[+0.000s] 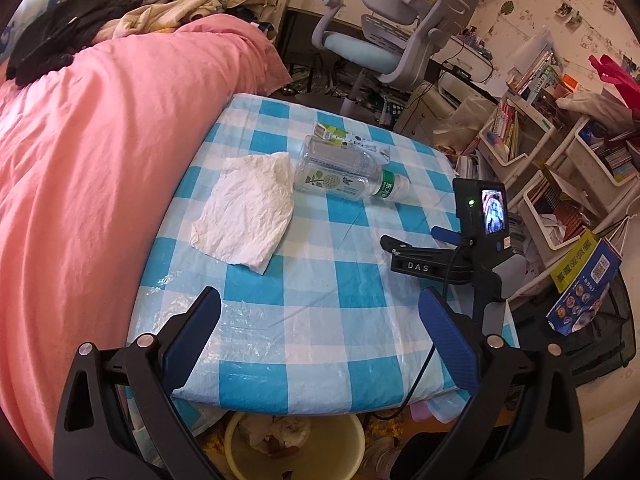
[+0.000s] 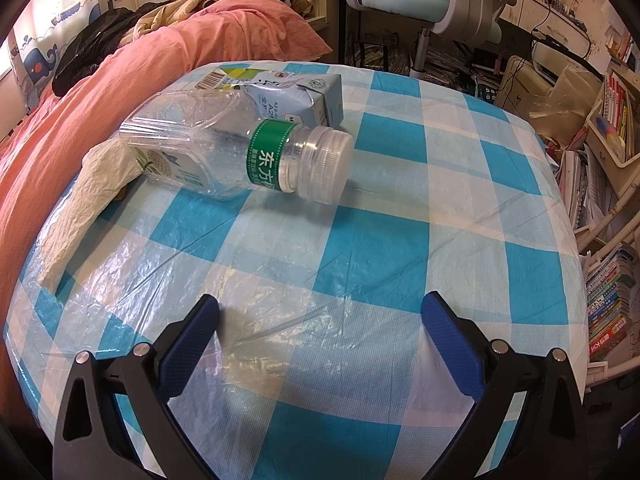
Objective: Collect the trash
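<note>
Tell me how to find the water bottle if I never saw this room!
Look at the blue-and-white checked tablecloth beside the pink quilt. Near its far side lies a clear plastic bottle on its side, between a crumpled white paper towel and a pale blue drink carton. It is the only see-through thing, with a green band at its neck.

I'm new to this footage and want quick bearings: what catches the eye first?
A clear plastic bottle lies on its side mid-table on the blue checked tablecloth, a milk carton just behind it. A crumpled white tissue lies to its left, toward the pink quilt.
</note>
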`<state>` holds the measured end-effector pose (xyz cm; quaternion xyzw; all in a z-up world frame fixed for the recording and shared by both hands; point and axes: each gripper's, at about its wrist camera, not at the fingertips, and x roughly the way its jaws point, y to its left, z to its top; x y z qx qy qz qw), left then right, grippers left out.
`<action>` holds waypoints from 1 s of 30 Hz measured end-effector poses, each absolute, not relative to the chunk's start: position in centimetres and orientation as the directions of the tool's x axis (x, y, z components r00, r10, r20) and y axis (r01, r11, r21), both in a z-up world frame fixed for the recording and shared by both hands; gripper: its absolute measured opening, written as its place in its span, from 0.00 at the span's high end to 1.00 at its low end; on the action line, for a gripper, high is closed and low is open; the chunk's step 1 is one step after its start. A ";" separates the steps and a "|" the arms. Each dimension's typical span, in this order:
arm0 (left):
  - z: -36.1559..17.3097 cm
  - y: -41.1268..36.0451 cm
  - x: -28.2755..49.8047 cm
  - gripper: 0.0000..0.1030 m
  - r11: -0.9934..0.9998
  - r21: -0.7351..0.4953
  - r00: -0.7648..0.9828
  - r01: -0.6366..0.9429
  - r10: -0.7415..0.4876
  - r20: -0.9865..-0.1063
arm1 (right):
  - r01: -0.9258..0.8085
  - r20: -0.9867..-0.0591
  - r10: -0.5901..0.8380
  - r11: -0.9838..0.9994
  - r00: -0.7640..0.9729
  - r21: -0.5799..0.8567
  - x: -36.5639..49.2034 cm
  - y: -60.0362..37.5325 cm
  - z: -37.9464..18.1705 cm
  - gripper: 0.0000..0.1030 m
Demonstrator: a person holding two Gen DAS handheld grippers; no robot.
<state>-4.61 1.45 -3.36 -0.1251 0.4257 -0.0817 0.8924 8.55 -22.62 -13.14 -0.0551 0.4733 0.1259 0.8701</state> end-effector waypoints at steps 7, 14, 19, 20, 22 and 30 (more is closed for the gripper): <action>-3.2 2.0 -4.7 0.07 0.942 -0.334 0.621 0.032 -0.281 -0.732 | -0.271 -0.838 0.167 0.962 0.520 0.023 8.6 -22.6 -13.2 0.06; -3.0 2.1 -5.0 0.07 0.936 -0.351 0.624 0.040 -0.298 -0.723 | -0.271 -0.838 0.167 0.962 0.520 0.023 8.6 -22.6 -13.2 0.06; -3.0 2.1 -5.1 0.07 0.935 -0.353 0.626 0.040 -0.299 -0.721 | -0.271 -0.838 0.167 0.962 0.520 0.023 8.6 -22.6 -13.2 0.06; -3.0 2.2 -5.1 0.07 0.935 -0.353 0.624 0.045 -0.302 -0.721 | -0.271 -0.838 0.167 0.962 0.520 0.023 8.5 -22.6 -13.1 0.06; -2.9 2.1 -5.2 0.07 0.937 -0.345 0.625 0.049 -0.298 -0.721 | -0.271 -0.838 0.167 0.962 0.520 0.023 8.5 -22.6 -13.1 0.06; -2.6 0.1 -6.0 0.07 0.965 -0.242 0.647 0.101 -0.249 -0.721 | -0.271 -0.838 0.167 0.962 0.520 0.023 8.4 -22.6 -13.1 0.06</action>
